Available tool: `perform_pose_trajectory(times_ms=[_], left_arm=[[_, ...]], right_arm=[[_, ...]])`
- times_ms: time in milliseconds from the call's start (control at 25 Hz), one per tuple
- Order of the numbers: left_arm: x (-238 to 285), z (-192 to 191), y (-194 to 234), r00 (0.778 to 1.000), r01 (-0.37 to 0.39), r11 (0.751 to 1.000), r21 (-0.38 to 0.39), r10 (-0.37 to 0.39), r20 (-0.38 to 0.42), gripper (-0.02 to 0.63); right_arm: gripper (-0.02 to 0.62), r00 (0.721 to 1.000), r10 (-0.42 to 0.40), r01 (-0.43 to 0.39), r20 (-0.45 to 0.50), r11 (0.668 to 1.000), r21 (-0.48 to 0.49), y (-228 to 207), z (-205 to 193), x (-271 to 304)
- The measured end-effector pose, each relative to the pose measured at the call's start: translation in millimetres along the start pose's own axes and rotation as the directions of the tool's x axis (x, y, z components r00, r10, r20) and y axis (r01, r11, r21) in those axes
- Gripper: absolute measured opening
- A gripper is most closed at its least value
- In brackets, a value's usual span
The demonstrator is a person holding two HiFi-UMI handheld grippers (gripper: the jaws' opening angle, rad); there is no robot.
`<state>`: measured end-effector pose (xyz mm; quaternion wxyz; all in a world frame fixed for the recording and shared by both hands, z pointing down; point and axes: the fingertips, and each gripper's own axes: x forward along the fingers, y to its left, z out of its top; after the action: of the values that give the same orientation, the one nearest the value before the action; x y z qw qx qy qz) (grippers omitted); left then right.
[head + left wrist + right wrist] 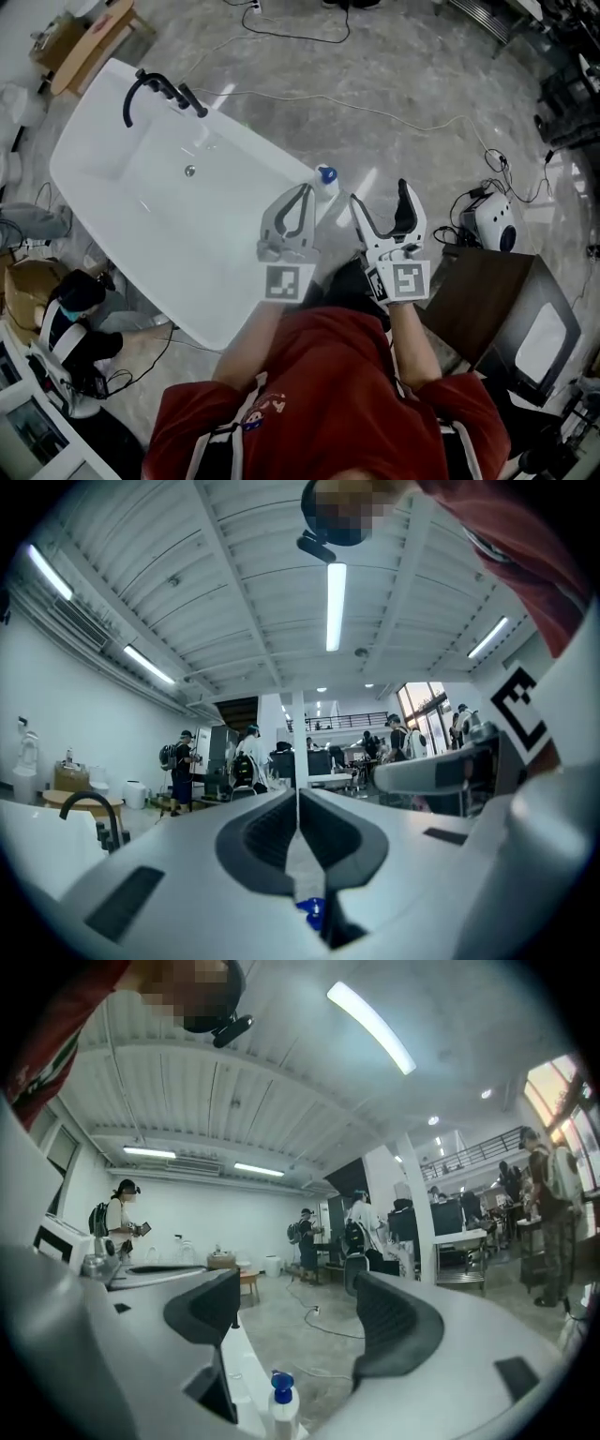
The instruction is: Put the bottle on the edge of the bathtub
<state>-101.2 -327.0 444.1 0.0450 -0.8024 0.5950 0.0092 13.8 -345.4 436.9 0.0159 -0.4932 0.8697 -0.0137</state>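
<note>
One bottle (325, 178), white with a blue cap, stands upright on what looks like the rim of the bathtub (187, 253) at its near right corner, though from the head view it is hard to be sure the base sits fully on the rim. There is one bathtub, white and oval, with one black faucet (150, 89) at its far end.

Two grippers are held up side by side just short of the bottle, neither touching it. The left gripper (305, 189) has its jaws pressed together with nothing between them. The right gripper (379, 195) has its jaws spread wide and empty; in its own view the bottle shows low down, beyond the gap. Each gripper carries one cube with a black-and-white square marker.

No brand or label can be read on the bottle (the print on the person's red shirt is too small to make out).

The floor (403, 84) is grey and mottled, with several cables (375, 111) trailing across it. A dark cabinet (487, 300) stands to the person's right. The room is a large hall with a ribbed white ceiling, strip lights (335, 607), and several people (248, 761) standing in the background.
</note>
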Motion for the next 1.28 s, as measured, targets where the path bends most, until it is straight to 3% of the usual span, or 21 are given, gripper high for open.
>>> perform_pose_trajectory(times_ms=[240, 520, 1280], left_arm=[[1, 33, -10, 0.999, 0.023, 1.000, -0.010, -0.023, 0.048, 0.017], [-2, 47, -29, 0.996, 0.063, 0.998, -0.006, -0.063, 0.061, 0.017], [3, 61, -39, 0.994, 0.089, 0.996, 0.024, -0.090, 0.067, 0.017]], right_arm=[[0.377, 0.994, -0.095, 0.097, 0.057, 0.995, -0.028, -10, 43, -26], [0.377, 0.985, -0.160, 0.164, 0.067, 0.985, -0.051, -20, 48, -46], [0.373, 0.988, -0.143, 0.148, 0.062, 0.984, -0.098, -12, 52, -44]])
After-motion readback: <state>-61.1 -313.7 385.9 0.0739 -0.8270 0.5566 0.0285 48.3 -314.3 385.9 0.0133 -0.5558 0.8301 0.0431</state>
